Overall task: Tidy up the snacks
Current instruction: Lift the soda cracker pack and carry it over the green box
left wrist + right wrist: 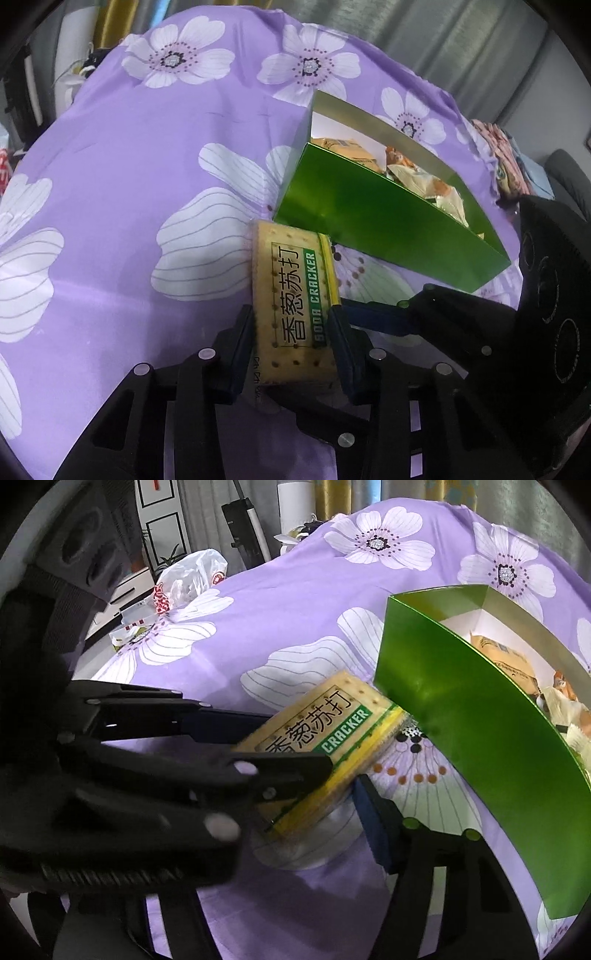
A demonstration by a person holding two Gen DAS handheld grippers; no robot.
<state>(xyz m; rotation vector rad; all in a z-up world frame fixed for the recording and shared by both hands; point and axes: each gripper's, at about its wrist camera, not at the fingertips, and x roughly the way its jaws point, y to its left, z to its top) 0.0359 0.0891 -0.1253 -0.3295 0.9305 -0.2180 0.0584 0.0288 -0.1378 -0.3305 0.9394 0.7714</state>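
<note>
Cracker packet (295,295) sits lengthwise between the two fingers of the left gripper (293,325) in the left wrist view; both pads press its long sides near the end closest to the camera, so the claw is clamped on it; the packet's far end reaches almost to the near wall of the green box (388,225), which stands open on the purple flowered cloth (147,147) with other wrapped snacks (424,177) inside; at lower right a blue-padded finger of the right gripper (380,317) lies just beside the packet's right edge.

Right wrist view: the same cracker packet (325,738) lies tilted on the cloth (295,609), its far corner just beside the green box (480,731); the left gripper (280,746) comes in from the left and holds the packet across its width; the right gripper's (314,805) blue-padded finger (376,827) stands just right of the packet's near end, apart from it; its other finger is hidden behind the left gripper, so whether this claw grips anything I cannot tell.
</note>
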